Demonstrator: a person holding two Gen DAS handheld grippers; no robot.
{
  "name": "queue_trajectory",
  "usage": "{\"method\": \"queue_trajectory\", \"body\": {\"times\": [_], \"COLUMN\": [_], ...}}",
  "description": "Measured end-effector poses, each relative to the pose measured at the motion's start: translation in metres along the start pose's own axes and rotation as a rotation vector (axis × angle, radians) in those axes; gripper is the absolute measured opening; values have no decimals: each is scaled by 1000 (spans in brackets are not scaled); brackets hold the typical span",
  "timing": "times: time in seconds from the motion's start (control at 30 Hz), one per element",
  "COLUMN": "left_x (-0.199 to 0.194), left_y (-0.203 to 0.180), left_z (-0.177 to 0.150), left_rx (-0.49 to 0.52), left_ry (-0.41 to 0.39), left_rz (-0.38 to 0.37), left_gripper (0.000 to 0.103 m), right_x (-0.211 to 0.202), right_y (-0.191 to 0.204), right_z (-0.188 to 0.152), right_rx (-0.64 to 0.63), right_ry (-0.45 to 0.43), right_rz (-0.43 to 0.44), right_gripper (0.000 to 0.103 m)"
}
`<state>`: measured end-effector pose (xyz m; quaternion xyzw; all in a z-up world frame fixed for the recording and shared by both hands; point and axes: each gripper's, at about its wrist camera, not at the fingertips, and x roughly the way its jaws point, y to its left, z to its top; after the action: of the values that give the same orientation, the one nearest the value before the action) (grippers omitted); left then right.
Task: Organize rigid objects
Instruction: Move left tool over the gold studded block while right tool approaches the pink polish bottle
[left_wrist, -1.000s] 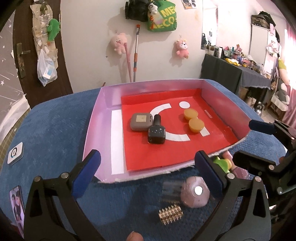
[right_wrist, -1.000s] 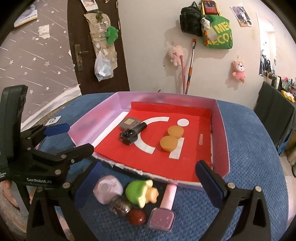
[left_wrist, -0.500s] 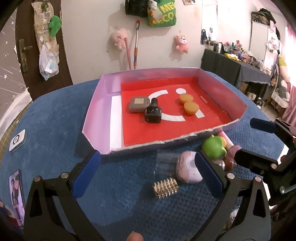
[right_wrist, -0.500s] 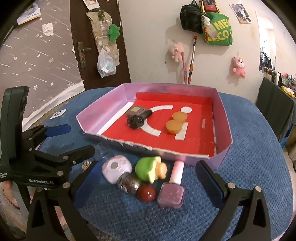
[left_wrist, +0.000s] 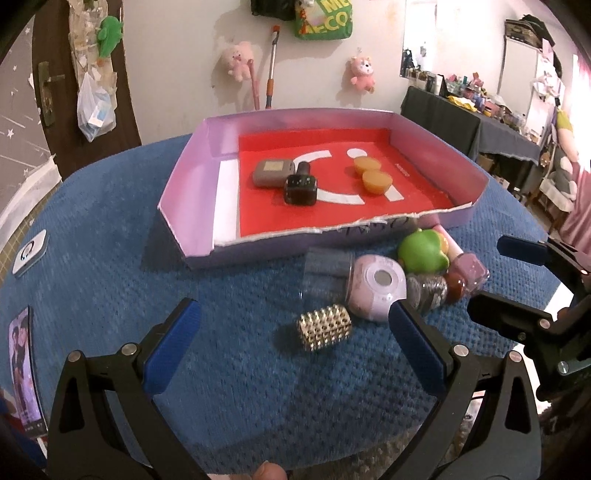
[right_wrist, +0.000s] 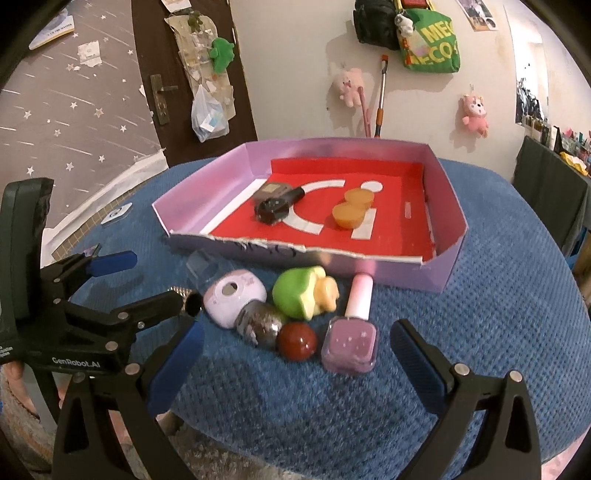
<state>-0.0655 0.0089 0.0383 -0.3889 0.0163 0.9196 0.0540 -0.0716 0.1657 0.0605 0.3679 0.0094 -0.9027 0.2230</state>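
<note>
Showing, left wrist view: left tool (left_wrist: 291, 343) jaws apart, empty; gold studded cylinder (left_wrist: 324, 328) on blue surface (left_wrist: 110, 229) between its fingers; lilac box (left_wrist: 192, 177) beyond. Right wrist view: right tool (right_wrist: 291, 350) jaws apart, empty; red ball (right_wrist: 297, 340) and purple polish bottle (right_wrist: 351, 341) between them, near box.

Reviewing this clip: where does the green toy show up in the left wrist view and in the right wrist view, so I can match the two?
Left wrist view: the green toy lies right of centre, on the blue cloth just outside the tray's torn front wall.
Right wrist view: the green toy lies near centre, between the lilac round case and the purple nail polish bottle.
Shared landmark: the pink tray with the red floor.
</note>
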Motion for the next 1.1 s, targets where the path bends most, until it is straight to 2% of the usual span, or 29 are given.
{"method": "queue_trajectory", "body": {"times": [0.53, 0.83, 1.1], "left_x": [8, 17, 20], "left_y": [2, 3, 0], "left_z": [-22, -30, -32], "left_rx": [-22, -30, -14], "left_ry": [59, 90, 88], "left_rz": [-19, -20, 8], "left_gripper": [103, 103, 103], "right_x": [13, 14, 17], "right_y": [4, 2, -12], "right_z": [-19, -24, -24], "right_rx": [-2, -19, 7], "right_ry": [57, 53, 54], "right_rz": [-10, -63, -111], "right_gripper": [103, 103, 83]}}
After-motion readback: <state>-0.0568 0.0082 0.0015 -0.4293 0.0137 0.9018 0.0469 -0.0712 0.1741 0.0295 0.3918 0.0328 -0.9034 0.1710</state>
